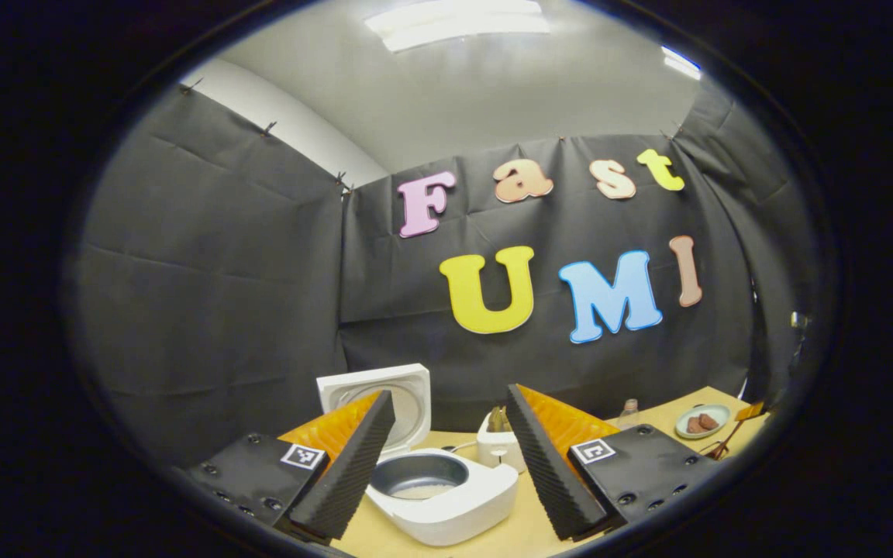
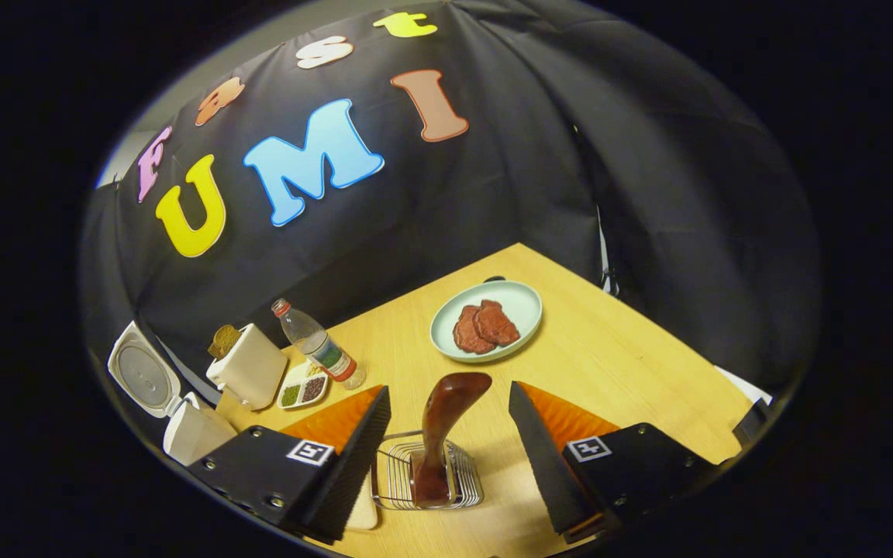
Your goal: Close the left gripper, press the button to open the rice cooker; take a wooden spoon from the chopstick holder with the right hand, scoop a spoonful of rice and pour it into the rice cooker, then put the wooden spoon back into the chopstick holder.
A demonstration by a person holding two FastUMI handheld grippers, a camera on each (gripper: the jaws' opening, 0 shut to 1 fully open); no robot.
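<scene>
Right gripper view looks down on a wire holder (image 2: 427, 480) standing on the surface (image 2: 617, 364), with a wooden spoon (image 2: 443, 434) upright in it, its rounded end topmost. The right claw (image 2: 446, 442) is spread wide, one finger on each side of the spoon and neither touching it. The cooker (image 2: 183, 426) sits far off with its lid (image 2: 143, 380) raised; in the left gripper view its pot (image 1: 423, 474) lies open between the fingers of the left claw (image 1: 446, 457), which is also spread and holds nothing.

The lid being up, the step in hand looks to be taking the spoon. To do it well, the right claw should centre on the handle just below the rounded end, close squarely so both pads press flat, then lift straight up along the spoon's axis. A slanted pull could snag the wires and tip or drag the light holder. A firm pinch matters, since the smooth wood may swivel once rice loads it. The plate (image 2: 487, 319) and bottle (image 2: 318, 345) stand well apart.
</scene>
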